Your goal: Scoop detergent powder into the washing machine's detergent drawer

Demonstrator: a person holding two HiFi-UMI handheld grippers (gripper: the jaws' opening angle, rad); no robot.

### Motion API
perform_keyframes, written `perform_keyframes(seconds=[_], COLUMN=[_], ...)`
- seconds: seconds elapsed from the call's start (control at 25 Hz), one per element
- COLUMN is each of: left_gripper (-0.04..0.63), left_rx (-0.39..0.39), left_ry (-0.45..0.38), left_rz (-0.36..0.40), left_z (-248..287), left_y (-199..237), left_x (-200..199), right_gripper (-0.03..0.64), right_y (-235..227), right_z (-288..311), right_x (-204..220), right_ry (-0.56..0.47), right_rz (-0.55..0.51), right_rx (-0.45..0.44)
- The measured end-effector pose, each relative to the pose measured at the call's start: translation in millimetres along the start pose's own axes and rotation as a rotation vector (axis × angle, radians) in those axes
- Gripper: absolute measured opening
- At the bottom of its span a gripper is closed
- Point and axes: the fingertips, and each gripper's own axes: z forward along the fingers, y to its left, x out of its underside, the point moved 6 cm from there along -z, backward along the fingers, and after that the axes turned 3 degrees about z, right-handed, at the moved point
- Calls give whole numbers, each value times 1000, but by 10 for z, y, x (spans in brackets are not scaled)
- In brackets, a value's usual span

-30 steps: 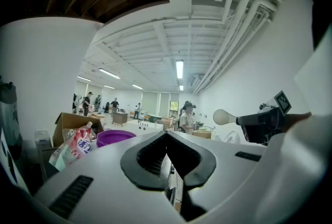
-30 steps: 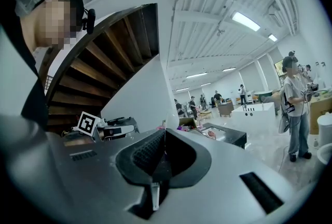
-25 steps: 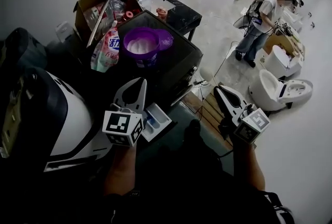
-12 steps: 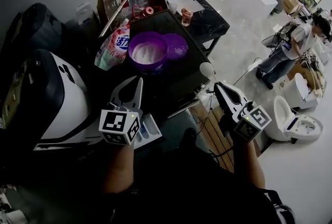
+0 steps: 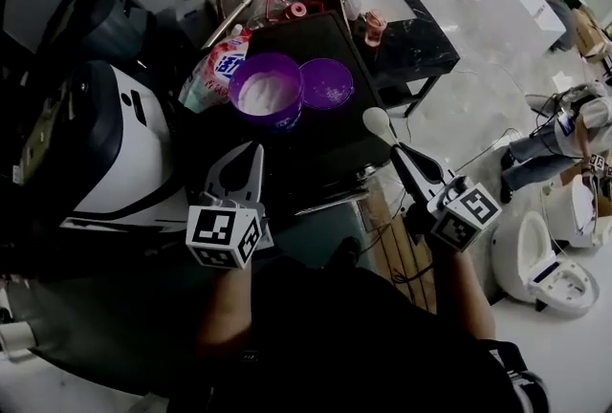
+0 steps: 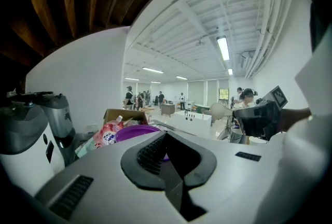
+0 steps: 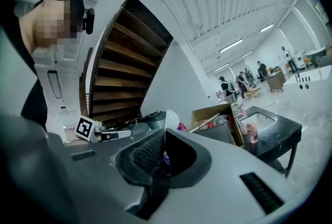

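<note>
From above there are two grippers. The left gripper has its jaws together with nothing in them, beside the white washing machine. The right gripper pinches one white scoop. On the dark table sit one purple tub of white powder, one lid and one detergent bag. The left gripper view shows the tub's rim, not the powder. The right gripper view shows brown stairs, which the head view does not.

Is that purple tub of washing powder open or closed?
Open. The round purple plastic tub shows white powder inside, and its purple lid lies off, right beside it.
</note>
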Motion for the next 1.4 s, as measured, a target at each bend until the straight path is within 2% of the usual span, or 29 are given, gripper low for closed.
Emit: perform_keyframes(seconds=[0.16,0.4,0.68,0.84,1.12,1.4], left_gripper=[8,8,8,8,8,8], left_rx=[-42,-89,-82,-70,-141,-187], left_ry=[26,2,-49,-51,-53,-44], left_rz=[6,-5,-43,-58,-110,-144], left_z=[-108,-272,-415,-408,-350,-201], left_y=[-23,305,659,770,932,962], left_x=[47,56,88,151,156,173], right_gripper=[19,20,20,19,20,20], right_y=[-14,196,463,518,338,69], right_z=[161,632,1211,1483,1858,2177], right_x=[16,12,-115,-166,-217,-298], right_ry=[25,56,113,134,225,324], right_rz=[11,-22,-115,-124,-189,-352], right_rx=[-64,-128,-155,-173,-217,-248])
